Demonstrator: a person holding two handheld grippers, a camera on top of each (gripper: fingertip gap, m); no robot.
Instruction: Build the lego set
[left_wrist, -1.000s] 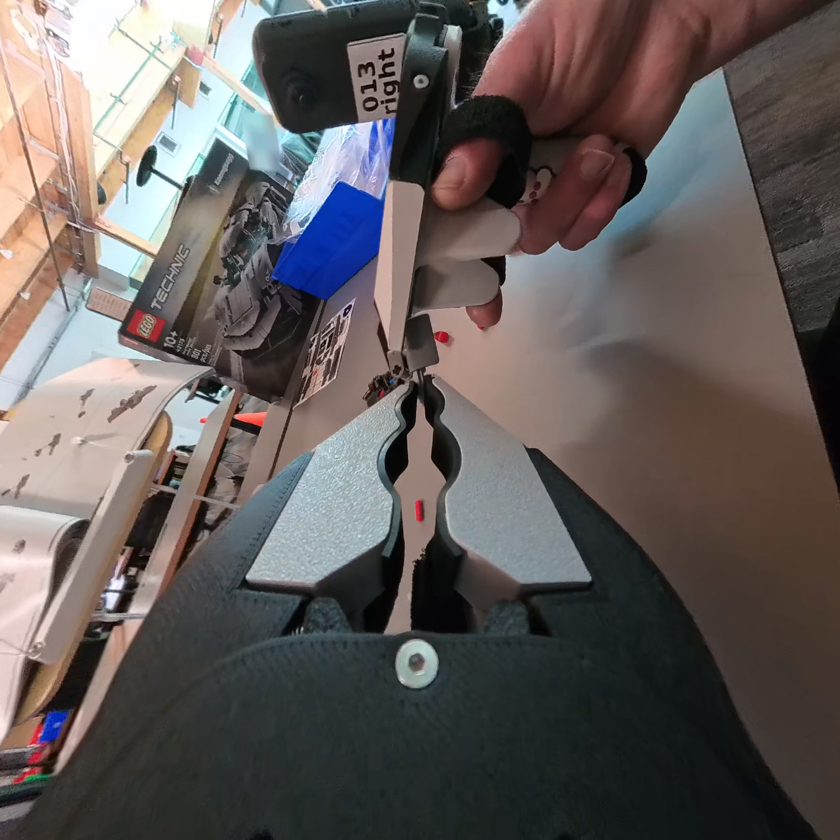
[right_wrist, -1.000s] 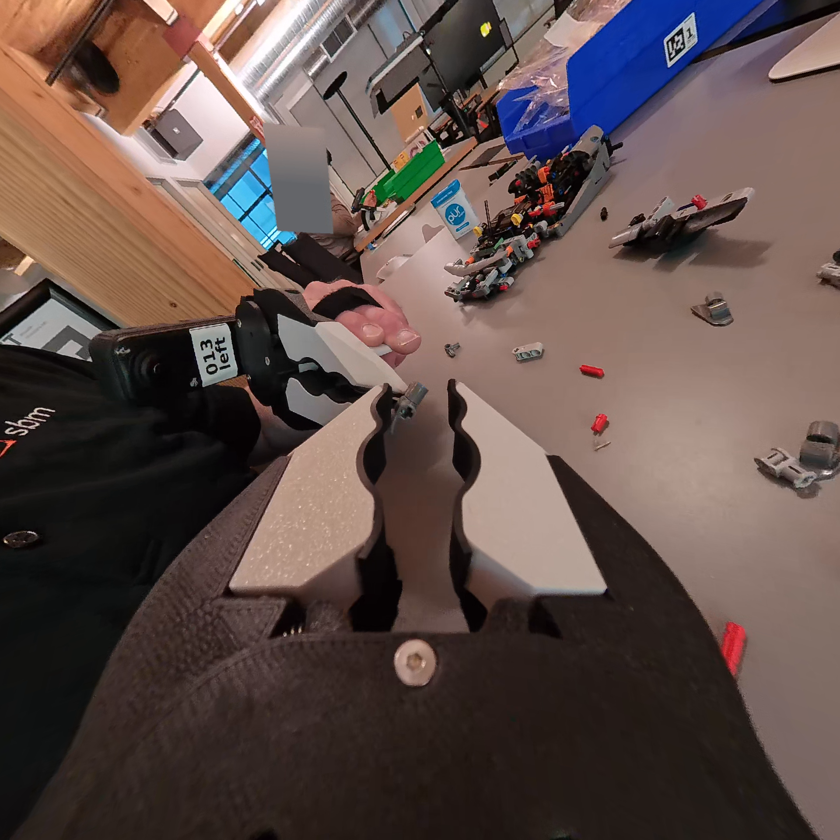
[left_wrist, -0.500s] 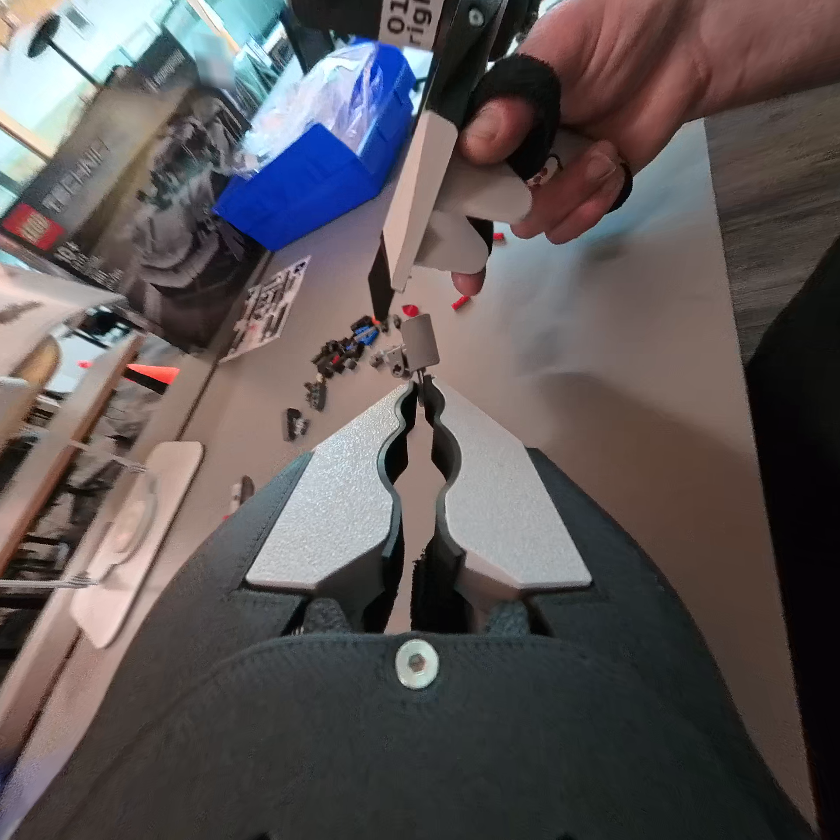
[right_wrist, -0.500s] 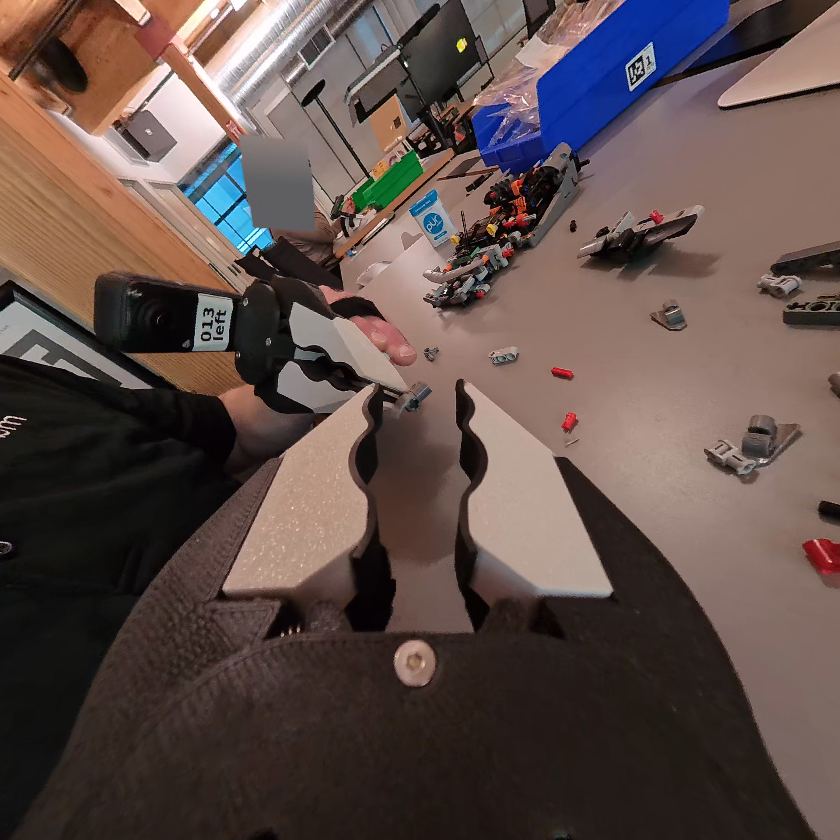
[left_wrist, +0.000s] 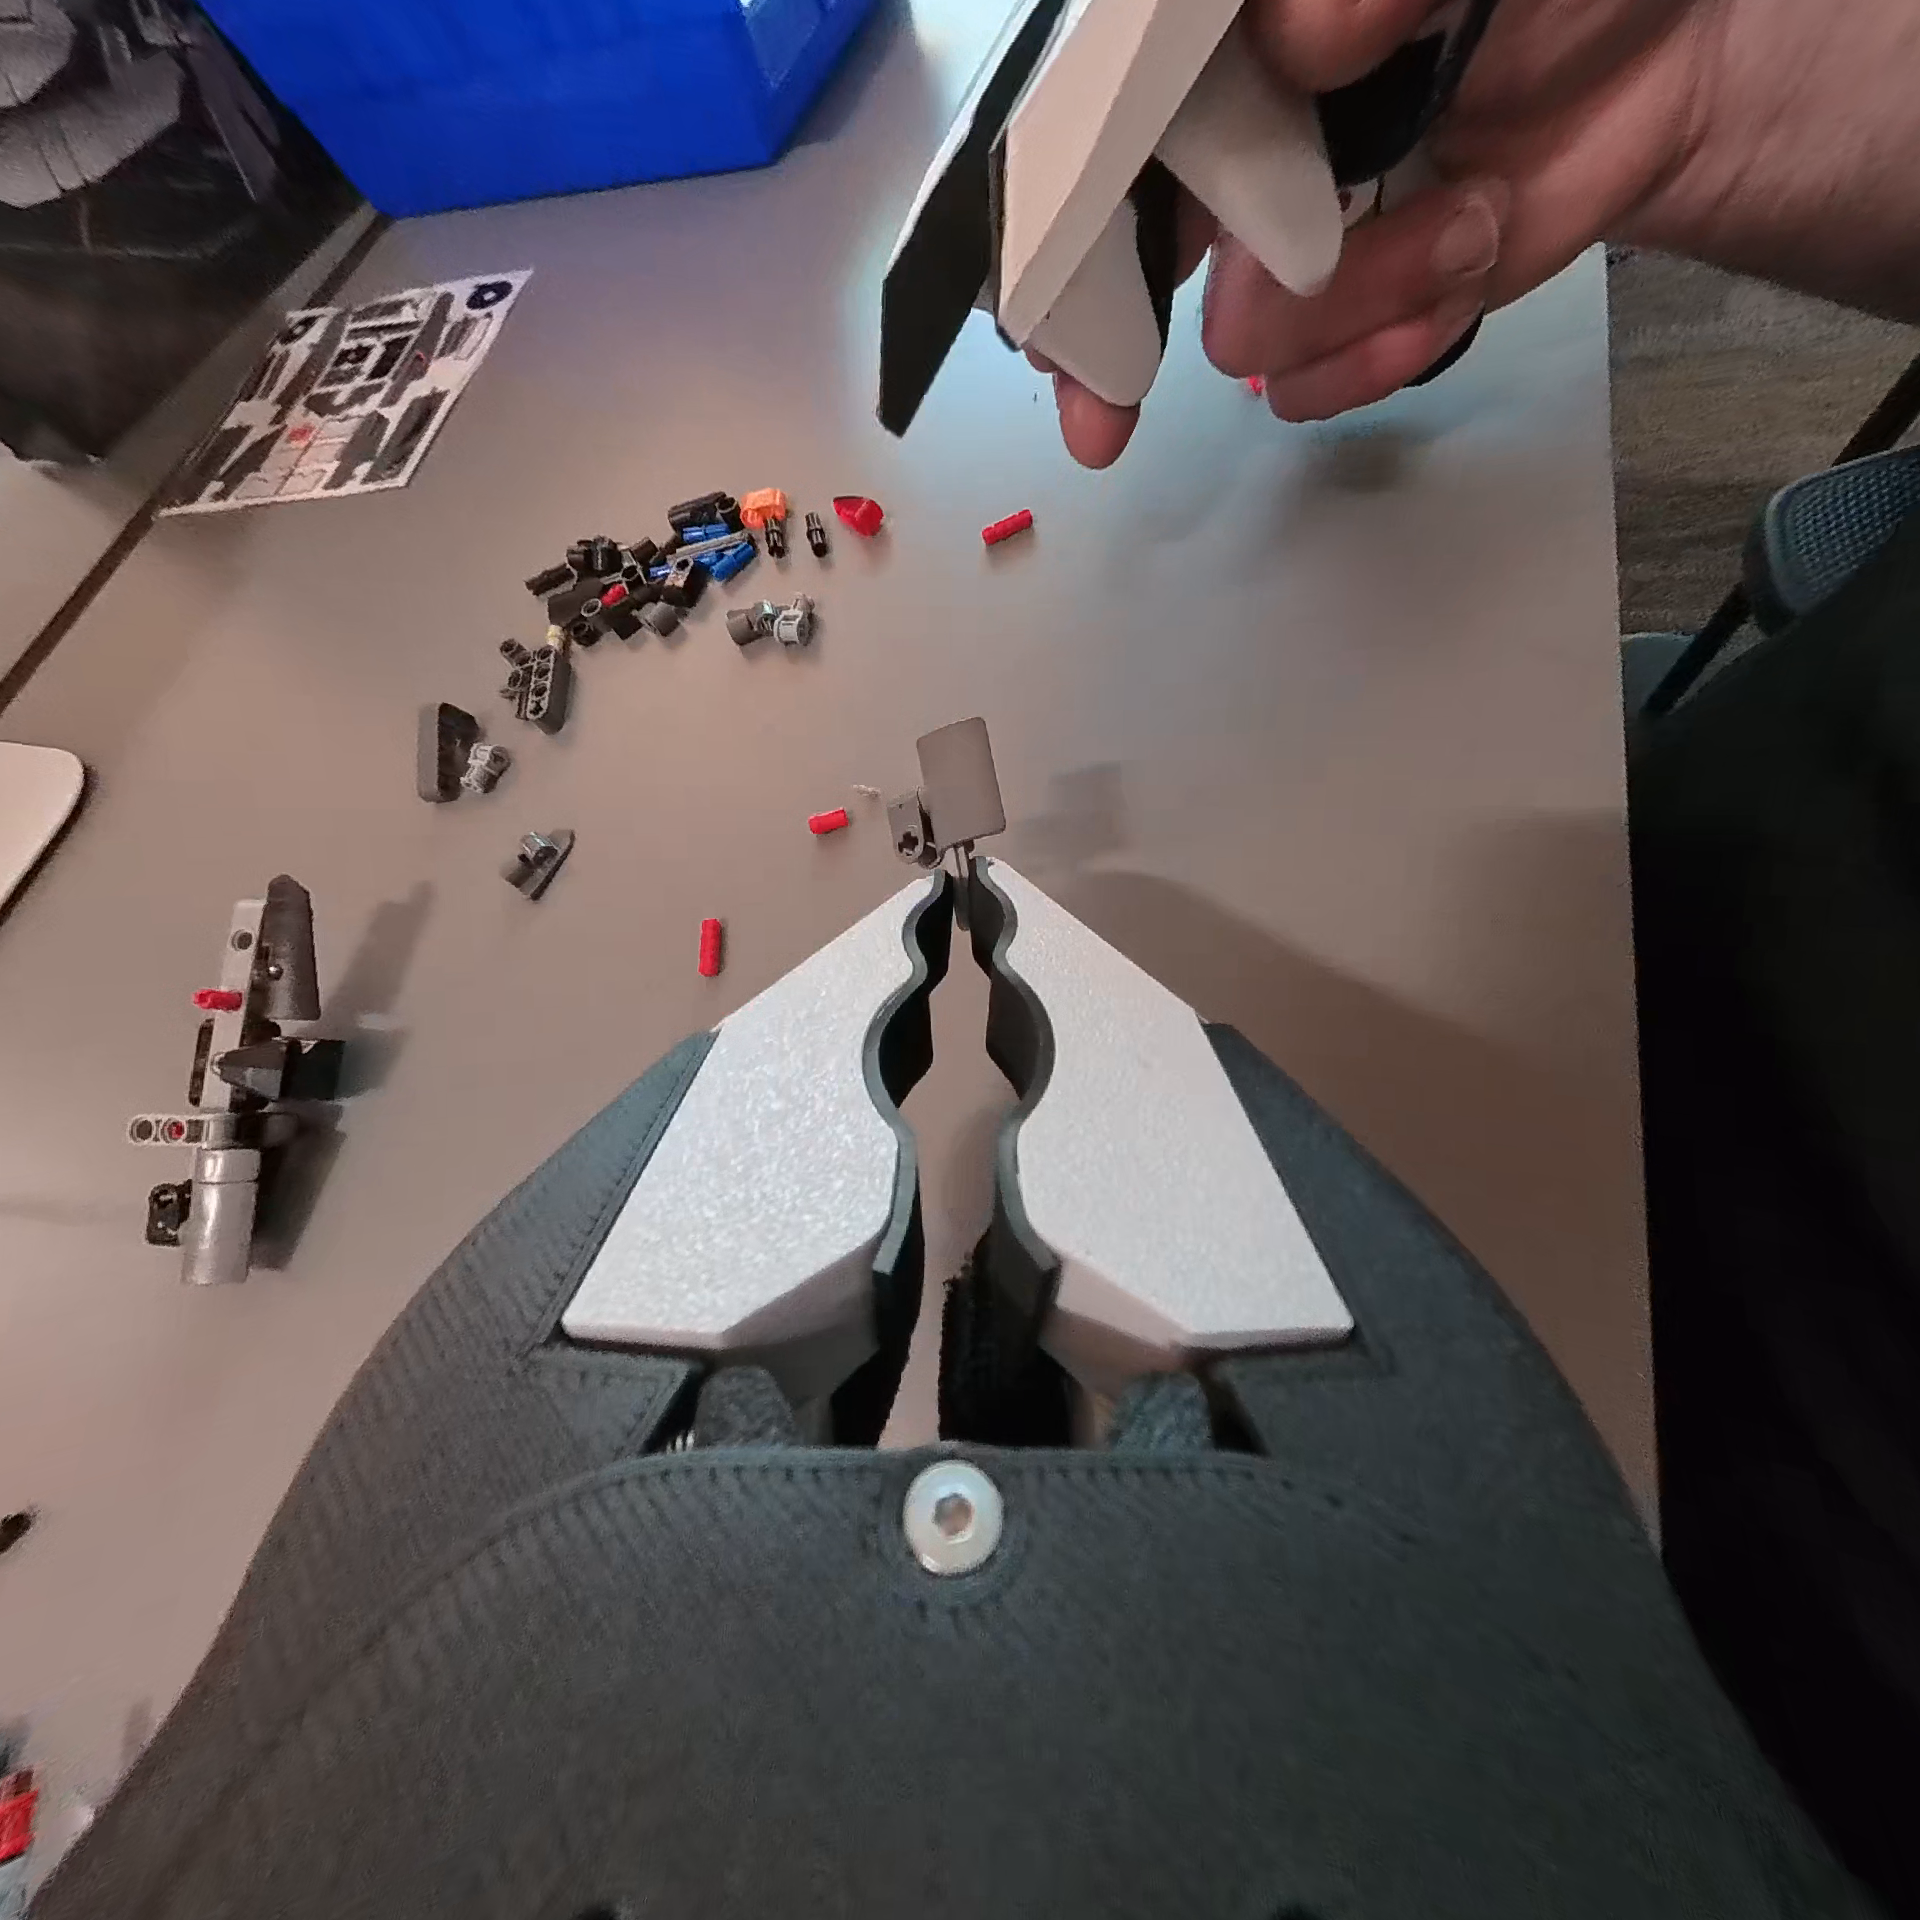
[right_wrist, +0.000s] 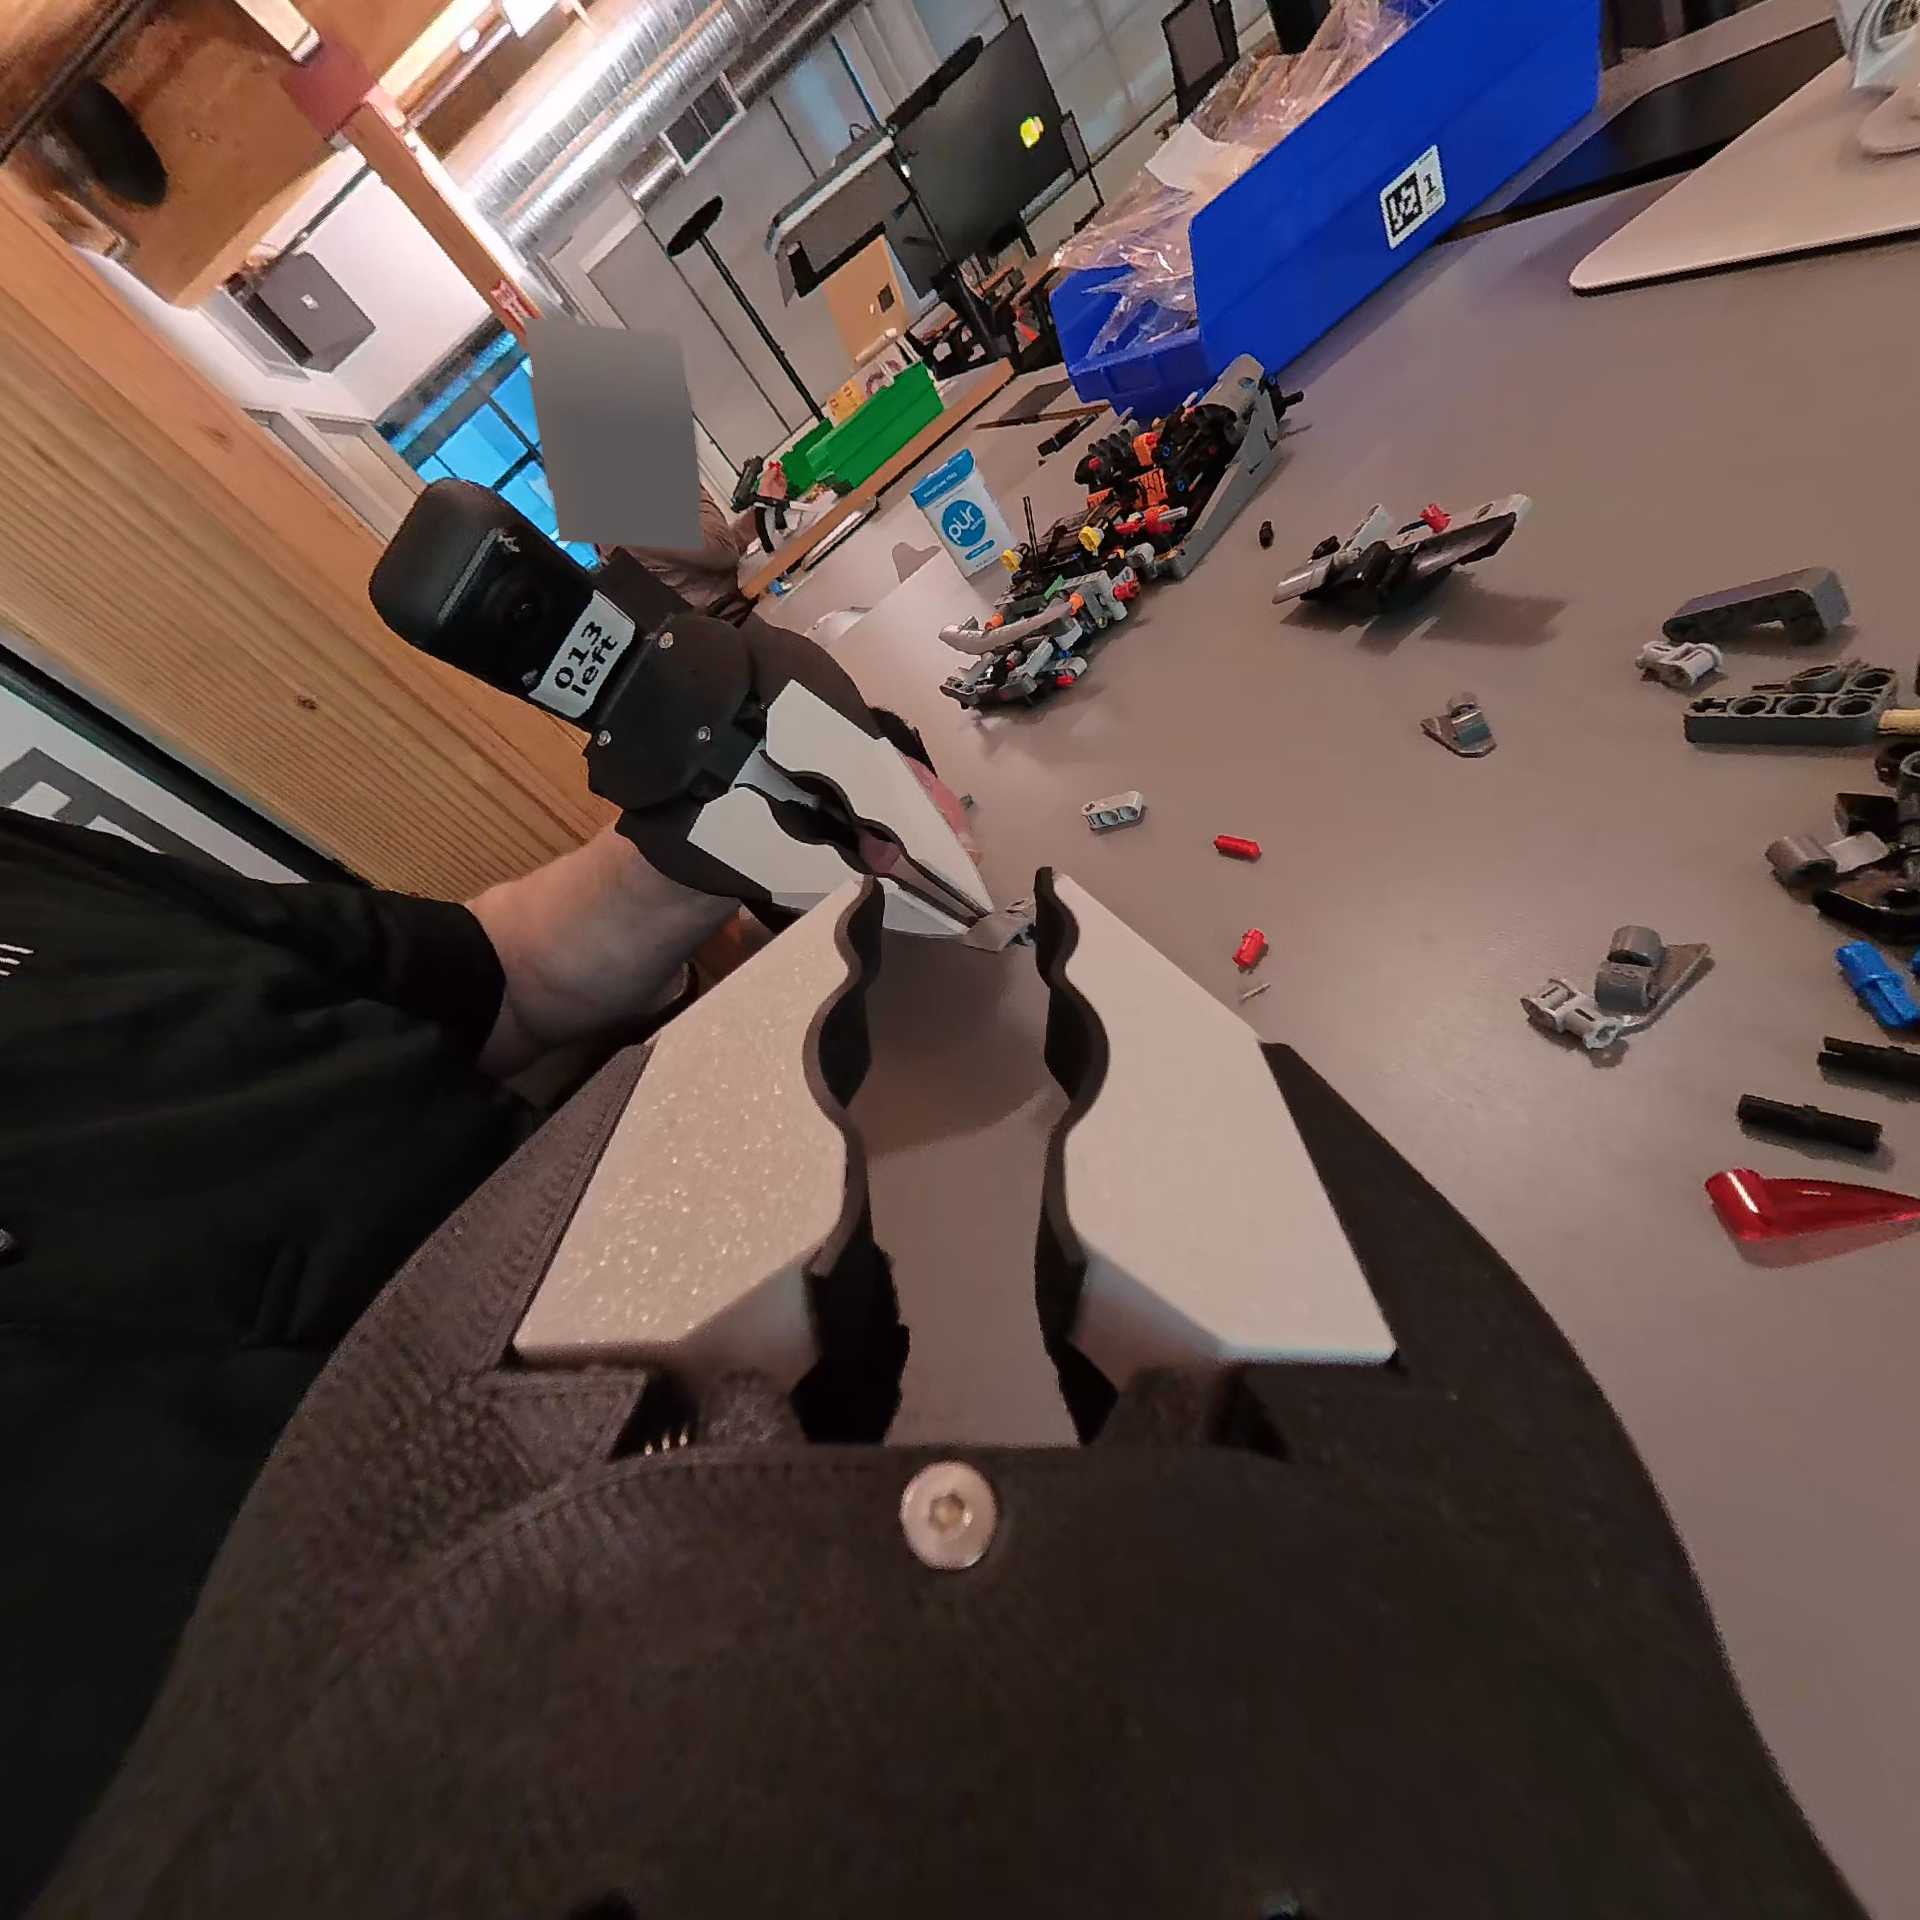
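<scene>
A small grey panel piece (left_wrist: 954, 792) with a connector at its side stands upright above the surface (left_wrist: 1195, 665), pinched by its lower edge. Loose parts lie scattered: red pins (left_wrist: 828, 822), a pile of black, blue and orange pieces (left_wrist: 634, 587), a red wedge (right_wrist: 1808, 1205), and black axles (right_wrist: 1808, 1124). A long grey and black subassembly (left_wrist: 244, 1081) lies flat. A larger, multicoloured build (right_wrist: 1132, 530) sits by the blue bin (right_wrist: 1340, 208).

Two grippers are in view — the left gripper (left_wrist: 961, 896) and the right gripper (right_wrist: 954, 896). Loose red pins (left_wrist: 710, 947) on the table (left_wrist: 1299, 727) number four in the left wrist view — plus one blue bin (left_wrist: 540, 94) and one sticker sheet (left_wrist: 353, 390).
</scene>
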